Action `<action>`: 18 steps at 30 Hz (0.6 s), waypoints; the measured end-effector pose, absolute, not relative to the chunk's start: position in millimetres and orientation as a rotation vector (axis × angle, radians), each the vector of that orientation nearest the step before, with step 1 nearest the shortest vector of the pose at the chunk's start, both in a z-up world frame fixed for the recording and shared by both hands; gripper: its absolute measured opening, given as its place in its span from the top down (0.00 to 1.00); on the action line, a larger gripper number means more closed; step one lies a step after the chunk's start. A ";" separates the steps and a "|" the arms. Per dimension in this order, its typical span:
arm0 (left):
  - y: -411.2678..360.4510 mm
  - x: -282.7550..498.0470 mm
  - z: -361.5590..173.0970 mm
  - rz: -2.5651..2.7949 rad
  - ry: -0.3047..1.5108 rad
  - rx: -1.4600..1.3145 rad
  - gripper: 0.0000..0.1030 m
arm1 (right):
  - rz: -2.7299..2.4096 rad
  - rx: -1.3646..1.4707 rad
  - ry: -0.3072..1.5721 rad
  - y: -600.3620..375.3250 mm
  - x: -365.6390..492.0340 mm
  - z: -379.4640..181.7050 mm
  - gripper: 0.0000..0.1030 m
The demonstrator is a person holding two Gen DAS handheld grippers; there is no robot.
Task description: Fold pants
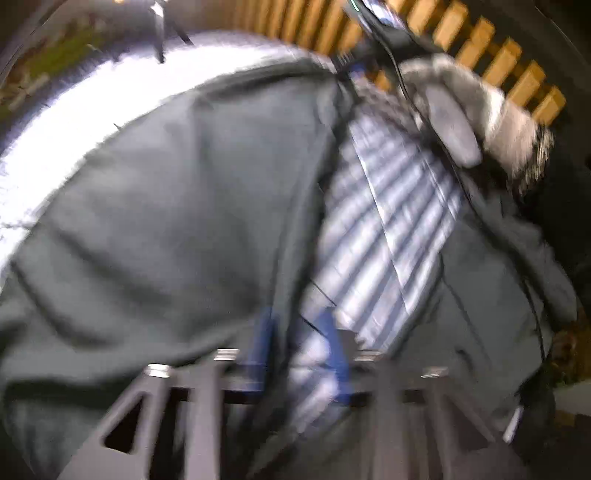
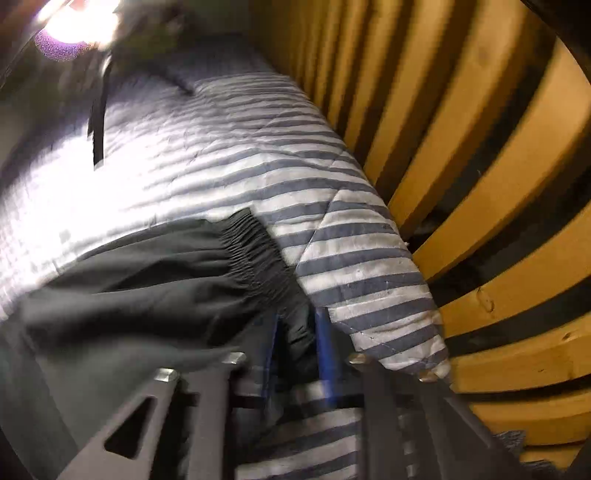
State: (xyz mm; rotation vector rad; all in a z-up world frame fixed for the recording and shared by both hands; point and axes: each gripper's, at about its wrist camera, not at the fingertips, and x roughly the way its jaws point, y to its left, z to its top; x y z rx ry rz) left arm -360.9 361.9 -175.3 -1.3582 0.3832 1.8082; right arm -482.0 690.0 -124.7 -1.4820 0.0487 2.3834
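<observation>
Dark grey-green pants (image 1: 184,221) lie across a blue-and-white striped quilt (image 1: 388,221) and fill most of the blurred left wrist view. My left gripper (image 1: 299,349) has its blue pads closed on an edge of the pants near the bottom. At the far top, a gloved hand (image 1: 461,110) holds the right gripper (image 1: 351,66) at the pants' far corner. In the right wrist view the pants (image 2: 147,277) show their gathered elastic waistband (image 2: 251,251). The right gripper (image 2: 299,350) is shut on dark fabric just below that band.
The quilt (image 2: 221,147) covers a bed, and its edge drops off on the right. Wooden slats (image 2: 461,184) with dark gaps run along that side and appear in the left wrist view as slats (image 1: 498,55). A bright lamp glare (image 2: 74,22) sits at the upper left.
</observation>
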 end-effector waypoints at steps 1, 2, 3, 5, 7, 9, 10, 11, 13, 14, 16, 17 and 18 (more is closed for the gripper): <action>367.7 -353.2 -177.2 1.797 0.424 -1.331 0.91 | 2.366 -1.449 -0.024 689.0 -480.5 -122.4 0.89; 371.0 -340.4 -176.0 1.771 0.486 -1.285 0.90 | 2.332 -1.427 -0.048 693.8 -478.9 -120.7 0.89; 372.6 -332.6 -174.6 1.754 0.524 -1.264 0.90 | 2.311 -1.412 -0.046 698.7 -477.5 -119.7 0.88; 370.3 -326.5 -167.8 1.762 0.532 -1.235 0.87 | 2.308 -1.392 0.035 712.2 -473.2 -113.3 0.85; 365.1 -331.7 -159.2 1.794 0.484 -1.219 0.85 | 2.343 -1.308 0.088 710.8 -465.6 -102.3 0.83; 361.5 -342.5 -152.8 1.834 0.423 -1.211 0.81 | 2.412 -1.243 0.026 690.9 -458.7 -90.2 0.83; 360.2 -350.2 -150.9 1.862 0.387 -1.212 0.75 | 2.437 -1.239 0.010 684.6 -457.5 -87.6 0.83; 356.1 -358.5 -148.5 1.908 0.348 -1.217 0.64 | 2.481 -1.265 -0.002 675.9 -457.7 -87.9 0.83; 351.8 -368.9 -149.8 1.947 0.300 -1.248 0.55 | 2.538 -1.350 -0.026 657.7 -457.4 -94.5 0.80; 353.4 -372.5 -158.9 1.920 0.293 -1.297 0.55 | 2.542 -1.405 -0.054 651.1 -461.6 -102.2 0.76; 362.4 -370.7 -175.3 1.834 0.317 -1.390 0.55 | 2.426 -1.505 -0.160 645.0 -471.8 -125.1 0.67; 363.2 -362.0 -172.3 1.871 0.360 -1.344 0.55 | 2.308 -1.552 -0.214 649.8 -476.8 -140.0 0.67; 364.1 -353.2 -167.9 1.846 0.388 -1.345 0.54 | 2.279 -1.543 -0.215 654.8 -474.9 -142.2 0.67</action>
